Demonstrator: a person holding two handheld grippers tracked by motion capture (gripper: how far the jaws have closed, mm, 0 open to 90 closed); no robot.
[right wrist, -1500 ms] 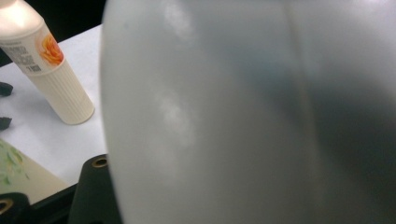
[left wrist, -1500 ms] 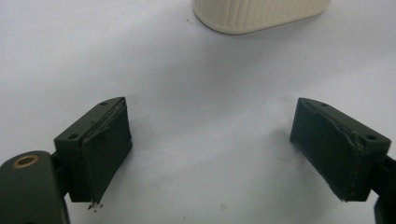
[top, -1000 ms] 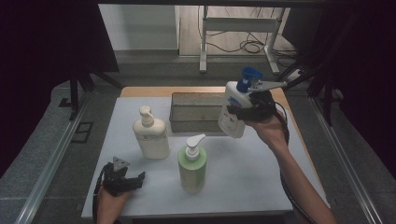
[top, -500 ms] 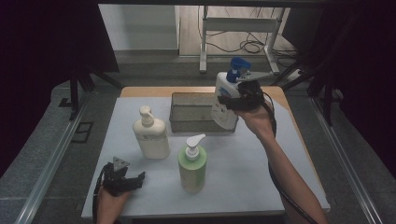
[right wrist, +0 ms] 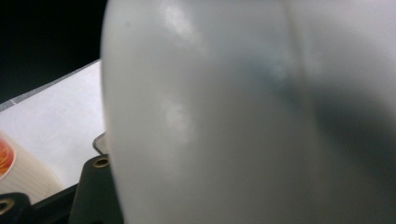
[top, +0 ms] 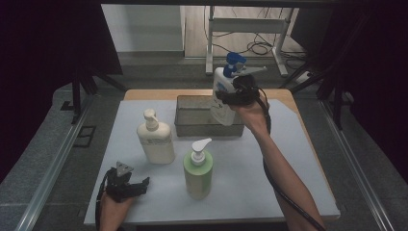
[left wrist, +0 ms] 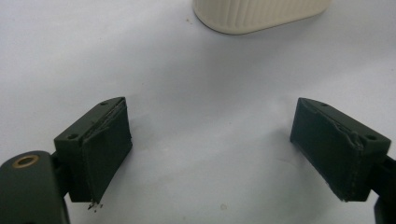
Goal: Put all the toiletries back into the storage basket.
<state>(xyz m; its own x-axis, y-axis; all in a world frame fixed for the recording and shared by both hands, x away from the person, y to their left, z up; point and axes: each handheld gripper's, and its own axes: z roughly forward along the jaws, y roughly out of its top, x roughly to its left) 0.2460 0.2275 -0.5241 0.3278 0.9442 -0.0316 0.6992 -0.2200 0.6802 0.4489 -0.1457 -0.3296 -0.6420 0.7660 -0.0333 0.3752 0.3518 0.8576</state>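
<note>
No label text can be read on the white bottle with blue pump [top: 224, 94]; a blue mark is seen, too small to read. The bottle is pinched in the right tongs [top: 230, 97], held tilted above the grey tray [top: 192, 126], shifted left from its earlier spot beside the tray. The left tongs [left wrist: 210, 154] are spread, empty, low over the desk [top: 298, 159], unmoved.

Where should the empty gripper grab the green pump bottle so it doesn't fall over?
Probably around the green bottle's straight body, below the white pump, coming in level from the left, where the open left gripper rests on the table. The bottle stands upright and apart from the cream bottle, so both sides are free.
</note>
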